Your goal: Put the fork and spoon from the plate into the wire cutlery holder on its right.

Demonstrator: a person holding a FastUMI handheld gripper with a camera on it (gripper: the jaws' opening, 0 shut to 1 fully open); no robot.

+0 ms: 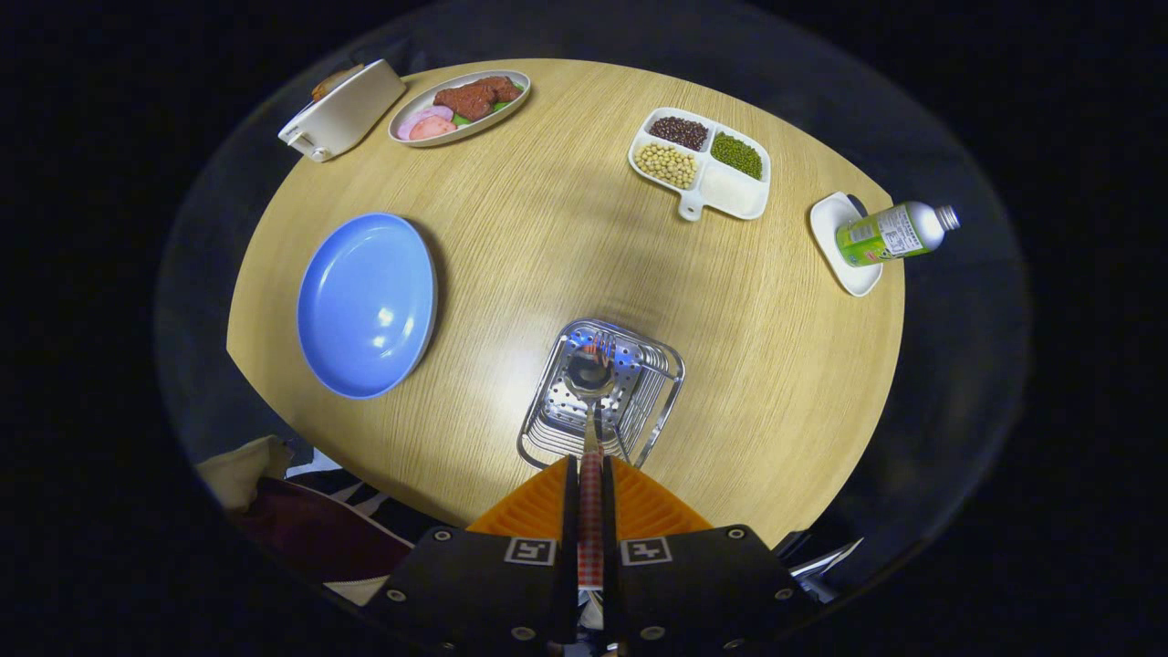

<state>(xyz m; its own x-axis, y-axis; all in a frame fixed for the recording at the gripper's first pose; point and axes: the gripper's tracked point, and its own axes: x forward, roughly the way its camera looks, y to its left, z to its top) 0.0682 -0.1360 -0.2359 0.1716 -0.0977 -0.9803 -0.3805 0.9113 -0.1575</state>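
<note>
While gripper (pixel 590 474) clamps spoon (pixel 589 379), holder (pixel 662 401) surrounds it.

Tongs (pixel 590 474) pointing down, fingers (pixel 639 506) clamped together on spoon handle (pixel 590 520)

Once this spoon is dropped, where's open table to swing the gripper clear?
The gripper is shut on the spoon over the wire holder. Bare wood lies between the holder and the divided tray, and between the blue plate and the holder. The far rim is crowded with dishes.

A staged dining setup in a dark booth: a wooden table (pixel 547 228) with a blue plate (pixel 367 306), food dishes (pixel 459 107) and a bottle (pixel 894 233).
</note>
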